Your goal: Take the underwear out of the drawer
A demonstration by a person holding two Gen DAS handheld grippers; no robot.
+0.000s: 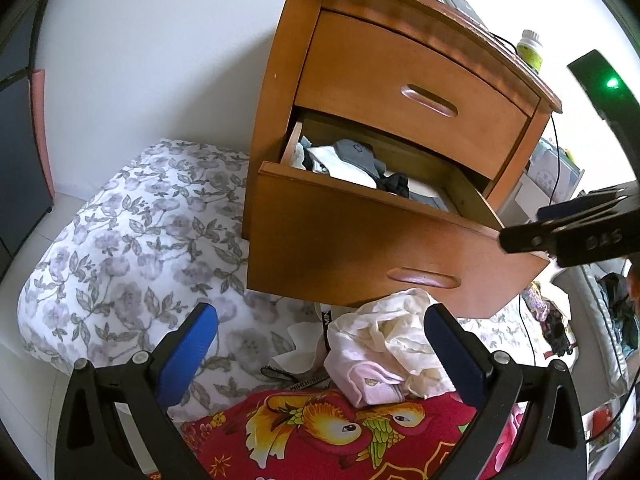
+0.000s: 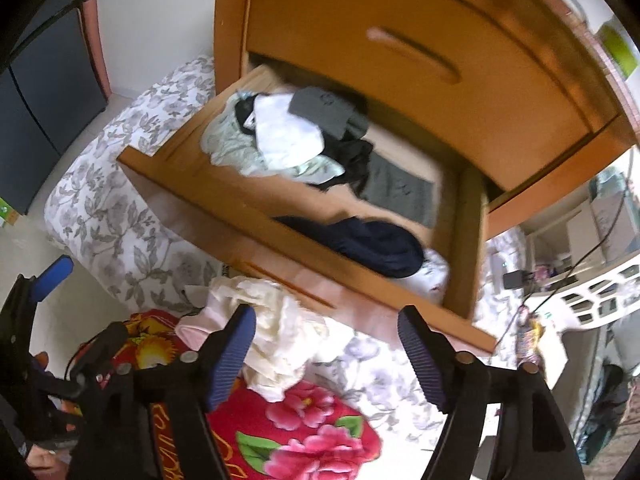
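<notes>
Left claw (image 1: 320, 344), left wrist view: jaws spread, empty, over pale underwear (image 1: 384, 352) lying on the red quilt (image 1: 320, 432) below the open drawer (image 1: 360, 240).

Right claw (image 2: 326, 344), right wrist view: jaws apart, nothing between them. More garments (image 2: 280, 140) remained inside the drawer; risk judged: tangled pieces could drag neighbours out.

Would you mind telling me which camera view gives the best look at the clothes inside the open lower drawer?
The right wrist view: it looks down into the open drawer, showing the clothes spread across its floor. The left wrist view sees the clothes only over the drawer front.
</notes>
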